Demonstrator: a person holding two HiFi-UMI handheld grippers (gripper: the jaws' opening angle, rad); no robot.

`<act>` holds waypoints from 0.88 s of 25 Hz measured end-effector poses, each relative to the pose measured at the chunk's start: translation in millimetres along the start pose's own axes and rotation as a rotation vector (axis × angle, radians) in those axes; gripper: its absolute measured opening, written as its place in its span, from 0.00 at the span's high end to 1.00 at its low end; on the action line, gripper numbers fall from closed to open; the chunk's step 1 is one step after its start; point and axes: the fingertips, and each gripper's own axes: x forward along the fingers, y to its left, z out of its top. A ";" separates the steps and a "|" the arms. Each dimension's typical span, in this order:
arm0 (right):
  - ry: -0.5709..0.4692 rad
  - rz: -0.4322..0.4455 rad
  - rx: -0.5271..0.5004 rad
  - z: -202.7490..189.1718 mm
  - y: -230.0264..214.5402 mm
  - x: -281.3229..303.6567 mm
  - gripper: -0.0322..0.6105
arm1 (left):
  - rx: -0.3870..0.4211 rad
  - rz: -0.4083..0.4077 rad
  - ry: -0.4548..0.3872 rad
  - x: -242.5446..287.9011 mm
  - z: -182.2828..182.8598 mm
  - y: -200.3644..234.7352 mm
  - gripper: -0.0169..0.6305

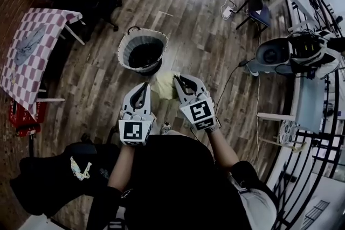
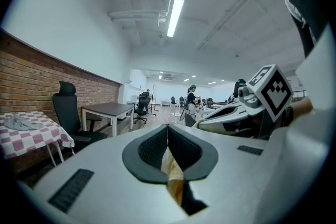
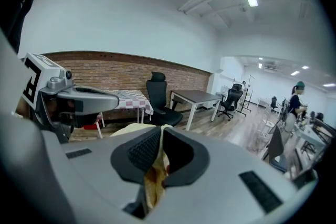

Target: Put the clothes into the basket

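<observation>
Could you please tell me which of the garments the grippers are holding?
The pale yellow garment, clamped in both the left gripper and the right gripper; the grey garment lies on the checked table.

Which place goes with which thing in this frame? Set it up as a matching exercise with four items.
Things:
1. basket
2. yellow garment
3. grey cloth
4. red crate

Places:
A. lying on the checked table
B. low down, under the checked table
C. pinched by the left gripper and the right gripper
D. standing on the wood floor, ahead of both grippers

Pairs: 1-D, 2-C, 3-A, 4-B
</observation>
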 end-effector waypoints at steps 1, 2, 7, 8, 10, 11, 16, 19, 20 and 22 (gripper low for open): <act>0.005 -0.004 0.002 3.4 -3.6 8.5 0.91 | 0.004 -0.009 0.003 8.4 0.7 6.5 0.95; 0.010 -0.010 0.003 7.2 -7.5 16.5 0.91 | 0.012 -0.020 0.006 16.9 2.7 12.7 0.95; 0.019 -0.049 0.006 27.3 -26.1 51.5 0.91 | 0.031 -0.062 0.010 51.7 15.1 43.5 0.95; 0.022 -0.057 0.006 29.8 -28.4 57.8 0.91 | 0.019 -0.073 0.007 56.1 15.7 48.7 0.95; 0.025 -0.072 0.009 34.0 -32.1 69.5 0.91 | -0.001 -0.085 0.002 63.5 16.4 60.1 0.95; 0.025 -0.079 0.009 35.9 -33.8 75.1 0.91 | -0.004 -0.085 0.000 66.9 16.9 66.4 0.95; 0.040 -0.096 0.019 35.4 -42.5 98.8 0.91 | -0.004 -0.066 0.006 77.1 14.2 90.3 0.95; 0.046 -0.092 0.033 32.2 -48.8 109.5 0.91 | -0.005 -0.061 0.034 83.2 6.0 95.1 0.95; 0.048 -0.089 0.036 31.0 -51.3 113.2 0.91 | -0.008 -0.061 0.039 86.3 4.2 95.9 0.95; 0.055 -0.082 0.039 26.4 -56.1 120.3 0.91 | -0.024 -0.059 0.041 92.5 1.6 96.2 0.95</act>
